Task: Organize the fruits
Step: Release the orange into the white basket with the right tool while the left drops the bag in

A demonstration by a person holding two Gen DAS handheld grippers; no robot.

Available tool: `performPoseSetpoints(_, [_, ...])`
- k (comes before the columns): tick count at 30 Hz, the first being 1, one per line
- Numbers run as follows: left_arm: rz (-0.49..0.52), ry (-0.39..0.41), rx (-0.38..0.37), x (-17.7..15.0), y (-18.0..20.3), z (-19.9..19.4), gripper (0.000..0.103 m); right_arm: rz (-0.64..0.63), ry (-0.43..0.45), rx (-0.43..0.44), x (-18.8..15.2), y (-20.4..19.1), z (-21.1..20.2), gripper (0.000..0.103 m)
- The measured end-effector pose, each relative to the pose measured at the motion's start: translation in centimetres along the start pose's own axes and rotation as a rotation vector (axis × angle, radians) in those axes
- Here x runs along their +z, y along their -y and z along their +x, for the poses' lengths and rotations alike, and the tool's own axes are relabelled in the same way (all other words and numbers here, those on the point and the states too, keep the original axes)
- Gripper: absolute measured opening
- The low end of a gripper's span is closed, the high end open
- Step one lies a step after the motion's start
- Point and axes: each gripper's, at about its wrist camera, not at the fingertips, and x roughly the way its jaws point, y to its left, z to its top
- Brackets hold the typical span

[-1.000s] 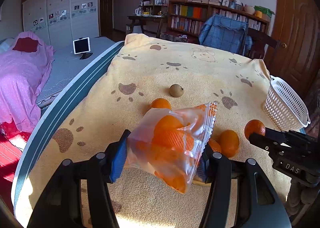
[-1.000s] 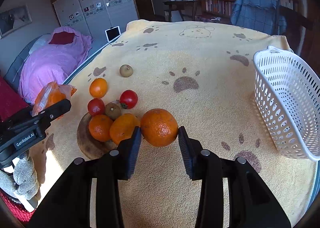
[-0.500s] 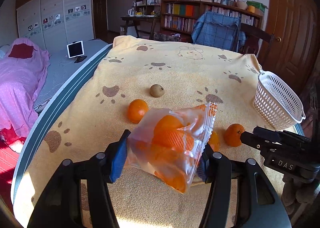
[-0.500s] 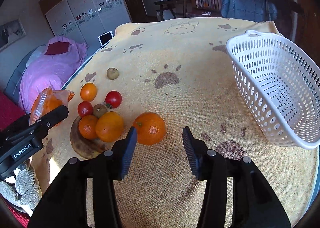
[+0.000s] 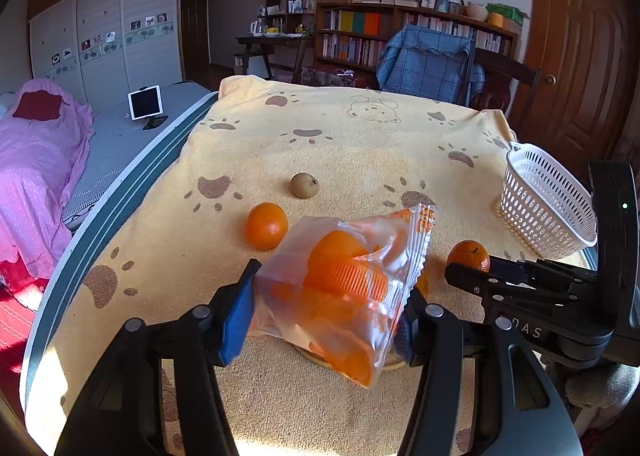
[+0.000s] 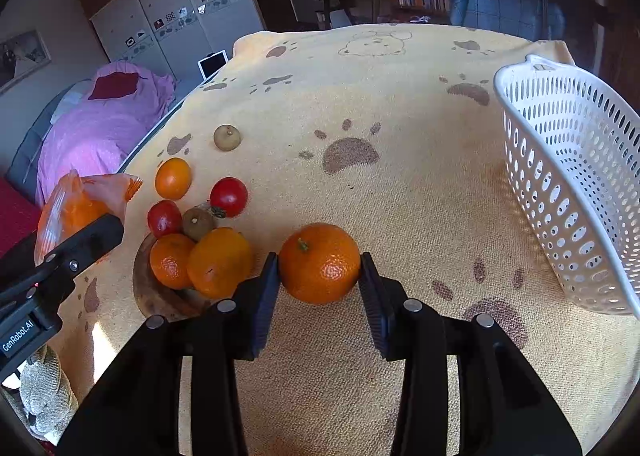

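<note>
Orange and round, the mandarin (image 6: 320, 263) sits on the yellow towel (image 6: 400, 128) squarely between the right gripper (image 6: 319, 298) jaws, which have just closed onto it, with the white basket (image 6: 568, 176) to its right, while the left gripper (image 5: 324, 310) clamps a clear snack packet (image 5: 340, 292).

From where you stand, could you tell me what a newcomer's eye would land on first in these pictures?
Probably the big orange pinched between the right gripper's pads, whose jaws have just been closing on it, low in the right wrist view. Next, the clear bag of orange fruit clamped in the left gripper. Then the white basket, at the yellow paw-print blanket's right edge.
</note>
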Motion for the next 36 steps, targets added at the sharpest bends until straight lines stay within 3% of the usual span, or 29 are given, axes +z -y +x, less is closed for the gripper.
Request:
performPoseSetpoints(6, [0.017,0.001,0.013,0.4,1.0,-0.1,0.057,-0.007,0.128,-0.030,0.8,0.6,-4.4,0.041])
performPoseSetpoints(13, [0.057,0.008,0.011,0.9,3.2,-0.1,0.057,0.047,0.259,-0.149,1.4,4.7,-9.3,0.041])
performPoseSetpoints(23, [0.135,0.010,-0.013,1.5,7.5,0.4,0.057,0.157,0.279,-0.294,0.7,12.1,-10.8,0.041])
performPoseSetpoints(27, [0.159,0.015,-0.018,2.0,8.9,0.5,0.057,0.195,0.280,-0.303,0.5,13.4,-10.7,0.043])
performPoseSetpoints(30, [0.169,0.020,-0.020,2.4,9.6,0.5,0.057,0.202,0.311,-0.318,0.3,13.6,-11.0,0.051])
performPoseSetpoints(36, [0.191,0.023,-0.029,2.8,11.2,1.0,0.057,0.239,0.353,-0.338,-0.3,14.2,-11.3,0.051])
